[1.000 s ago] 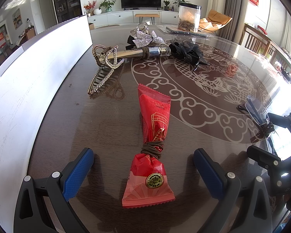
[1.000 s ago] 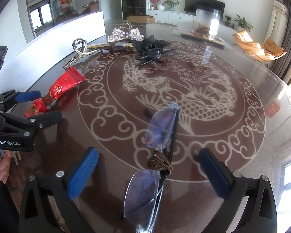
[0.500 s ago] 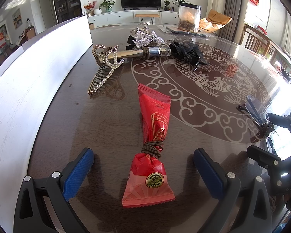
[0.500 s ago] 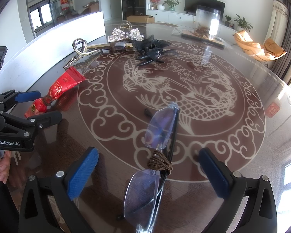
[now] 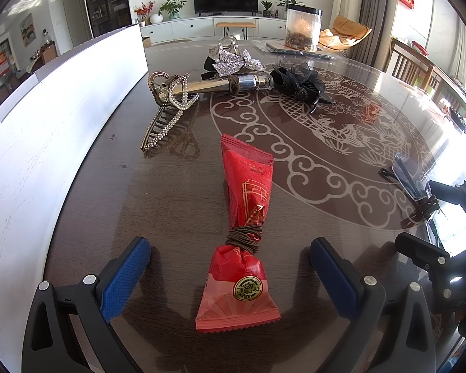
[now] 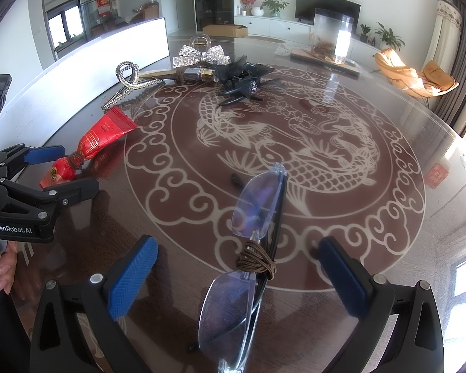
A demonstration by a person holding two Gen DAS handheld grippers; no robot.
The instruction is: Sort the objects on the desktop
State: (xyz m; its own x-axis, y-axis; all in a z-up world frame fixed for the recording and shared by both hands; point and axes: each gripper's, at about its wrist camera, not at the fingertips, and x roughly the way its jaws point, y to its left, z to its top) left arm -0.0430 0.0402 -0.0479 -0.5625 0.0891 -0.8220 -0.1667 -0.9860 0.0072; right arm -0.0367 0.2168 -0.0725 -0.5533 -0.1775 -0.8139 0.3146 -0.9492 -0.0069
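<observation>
A red snack packet [image 5: 244, 236] with a brown hair tie [image 5: 244, 237] wound round it lies on the dark table, between the blue pads of my open left gripper [image 5: 230, 259]. Folded rimless glasses [image 6: 248, 248], bound by another brown hair tie [image 6: 256, 261], lie between the pads of my open right gripper [image 6: 239, 264]. Neither gripper touches its object. The right wrist view shows the packet [image 6: 90, 146] and the left gripper [image 6: 59, 171] at left. Farther back lie a rhinestone claw clip [image 5: 167, 105], a gold tube [image 5: 220, 84] with a hair tie, a silver bow [image 5: 233, 62] and a black flower clip [image 5: 298, 85].
A white board [image 5: 46, 130] stands along the table's left side. A clear container [image 5: 303, 26] sits on a tray at the far edge. Chairs [image 5: 419, 68] stand at the right. A hand [image 6: 3, 261] holds the left gripper's handle.
</observation>
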